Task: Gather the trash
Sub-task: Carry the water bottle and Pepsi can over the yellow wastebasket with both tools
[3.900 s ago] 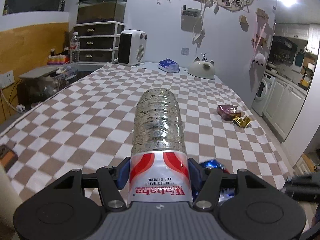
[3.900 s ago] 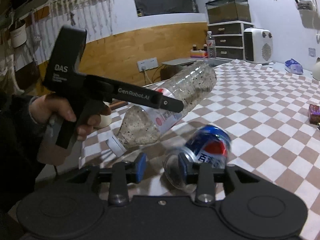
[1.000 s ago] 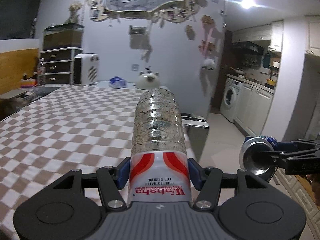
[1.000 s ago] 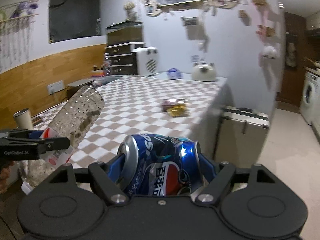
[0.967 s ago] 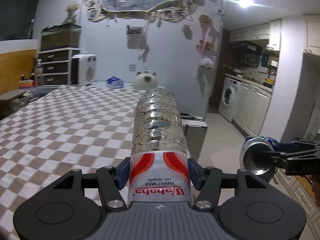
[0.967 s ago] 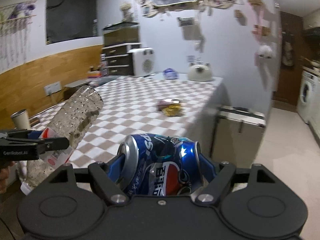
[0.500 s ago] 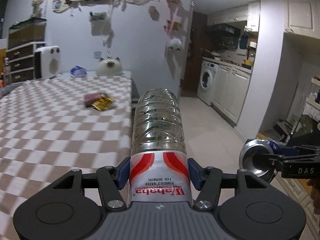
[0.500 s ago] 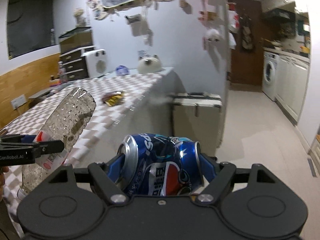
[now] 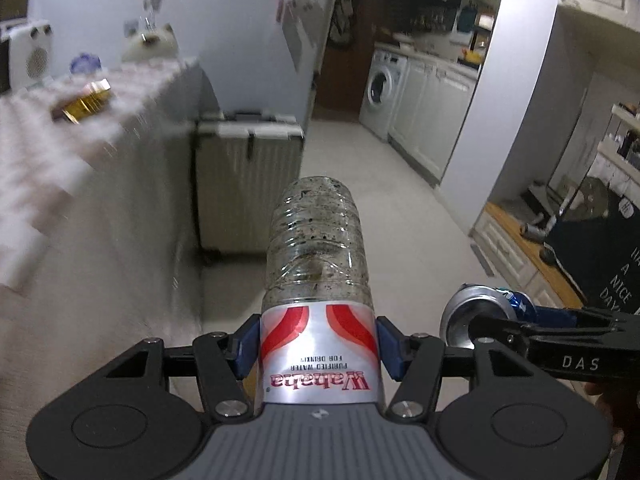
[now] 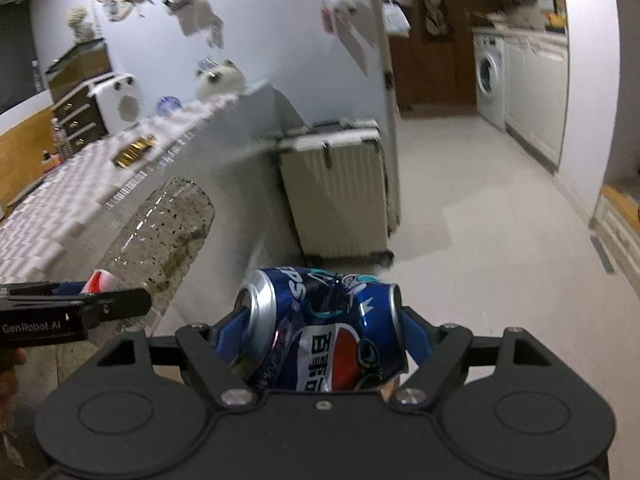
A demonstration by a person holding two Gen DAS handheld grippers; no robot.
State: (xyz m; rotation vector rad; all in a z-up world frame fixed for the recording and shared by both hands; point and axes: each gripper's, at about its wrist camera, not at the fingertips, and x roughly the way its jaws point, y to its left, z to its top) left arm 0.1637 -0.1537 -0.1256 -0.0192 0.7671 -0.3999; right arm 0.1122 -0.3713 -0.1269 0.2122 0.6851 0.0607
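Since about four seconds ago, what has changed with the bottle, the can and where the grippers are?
The right hand-held gripper, then beside the can on the checked table, has taken hold of it end to end. Both grippers swung off the table toward the floor beside the suitcase. Unchanged: the left hand-held gripper stays clamped on the bottle; the gold wrappers remain on the table.

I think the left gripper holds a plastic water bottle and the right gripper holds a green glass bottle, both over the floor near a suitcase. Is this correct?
One detail is wrong. The right gripper holds a dented blue soda can, not a green glass bottle; the right wrist view shows it. The left gripper does hold the plastic water bottle, near the suitcase.
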